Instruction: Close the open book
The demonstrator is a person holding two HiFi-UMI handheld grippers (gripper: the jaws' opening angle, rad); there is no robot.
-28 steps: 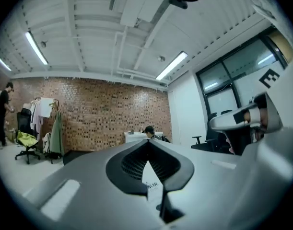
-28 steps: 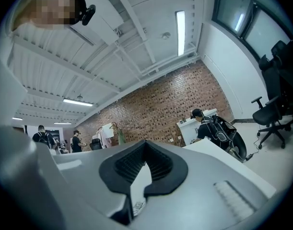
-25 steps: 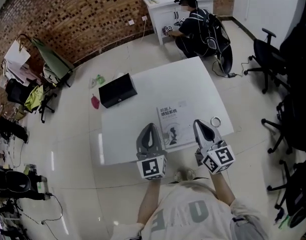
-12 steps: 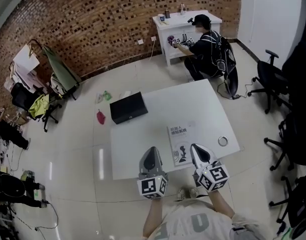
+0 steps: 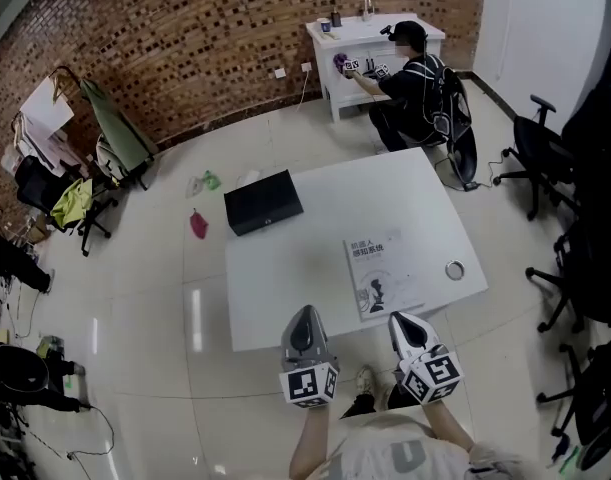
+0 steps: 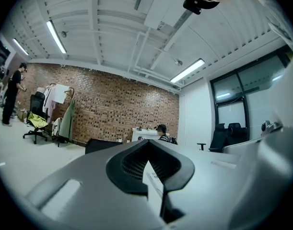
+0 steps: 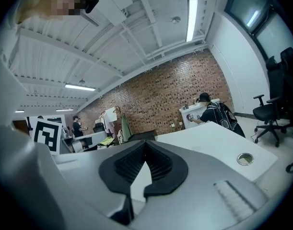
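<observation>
The book (image 5: 383, 274) lies shut, cover up, on the white table (image 5: 305, 268) near its front right edge. Both grippers hang just off the table's front edge, nearer me than the book. My left gripper (image 5: 304, 328) is to the book's lower left, its jaws together and empty. My right gripper (image 5: 406, 326) sits just below the book's near corner, tips also together with nothing held. In the left gripper view the fingertips (image 6: 148, 146) meet, and a white sliver of the book shows through the gap below them. In the right gripper view the fingertips (image 7: 145, 145) likewise touch.
A black case (image 5: 264, 202) rests at the table's far left corner, and a small metal ring (image 5: 454, 269) lies right of the book. A person (image 5: 415, 78) crouches at a white desk by the brick wall. Office chairs (image 5: 545, 158) stand at the right.
Both grippers have drawn back from over the table to just off its front edge and sunk a little. The book stays shut where it lay.
</observation>
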